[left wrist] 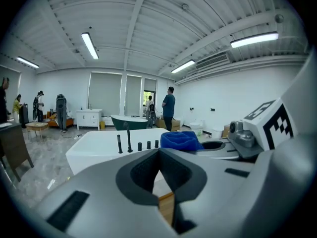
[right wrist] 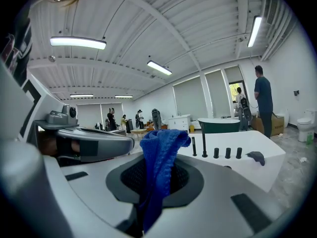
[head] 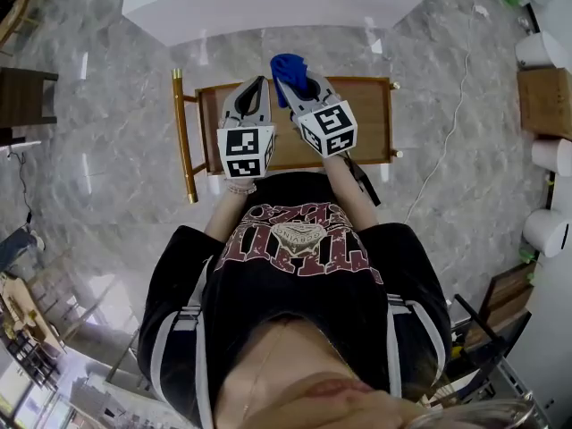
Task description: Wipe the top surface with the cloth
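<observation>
At the left edge of the floor a dark side table is standing well clear of the work. The left gripper is hovering over the left half of the wooden table, its claw clenched with nothing inside; only the wood is showing through the slit. Just beside it, the right gripper is grasping the blue cloth, which is bunching out past the jaw tips near the middle of the table's far edge. Both grippers are pointing out into the room rather than down, so the cloth is probably being held above the wood and not pressed to it. The wiping therefore seems hardly begun: the cloth is in hand, but the whole top is still waiting to be covered, and no streak or damp patch is showing. Nothing is lying on the top to get in the way. Beyond the far edge a white bathtub is sitting close. To the right a thin cable is trailing across the floor, and white rolls are standing along the right side.
</observation>
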The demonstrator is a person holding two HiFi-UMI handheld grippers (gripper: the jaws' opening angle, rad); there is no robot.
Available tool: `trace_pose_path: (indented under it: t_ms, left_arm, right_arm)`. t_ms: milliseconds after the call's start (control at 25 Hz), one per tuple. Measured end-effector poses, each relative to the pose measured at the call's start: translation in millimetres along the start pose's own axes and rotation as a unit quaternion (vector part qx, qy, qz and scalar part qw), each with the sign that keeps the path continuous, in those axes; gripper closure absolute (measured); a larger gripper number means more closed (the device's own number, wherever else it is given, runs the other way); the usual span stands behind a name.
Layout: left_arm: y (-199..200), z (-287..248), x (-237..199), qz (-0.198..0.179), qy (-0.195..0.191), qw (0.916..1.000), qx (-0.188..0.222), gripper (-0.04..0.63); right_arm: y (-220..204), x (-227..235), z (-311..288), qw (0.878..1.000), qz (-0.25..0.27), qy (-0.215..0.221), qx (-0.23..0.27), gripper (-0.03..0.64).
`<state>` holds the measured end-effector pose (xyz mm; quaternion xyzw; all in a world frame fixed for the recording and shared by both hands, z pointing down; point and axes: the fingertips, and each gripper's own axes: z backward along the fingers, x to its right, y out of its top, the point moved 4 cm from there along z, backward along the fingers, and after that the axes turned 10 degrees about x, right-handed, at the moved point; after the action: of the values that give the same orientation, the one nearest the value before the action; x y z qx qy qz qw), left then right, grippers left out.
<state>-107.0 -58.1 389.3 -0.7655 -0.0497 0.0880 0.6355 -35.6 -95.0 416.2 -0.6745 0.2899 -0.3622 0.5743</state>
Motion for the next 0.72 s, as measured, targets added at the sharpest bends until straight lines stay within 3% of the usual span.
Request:
trace_pose_path:
  t_ms: [280,720]
  left_arm:
    - [39,8,-2,-0.031,0.008,0.9984,0.046,0.546]
    - [79,21,-3,-0.035,0.013,0.9945,0.098,0.546]
  right_arm:
    - [47,-18,1,0.999,0.036,0.002,0.034,0.561]
    - [98,-32,1,0.994,0.073,0.0,0.083,0.561]
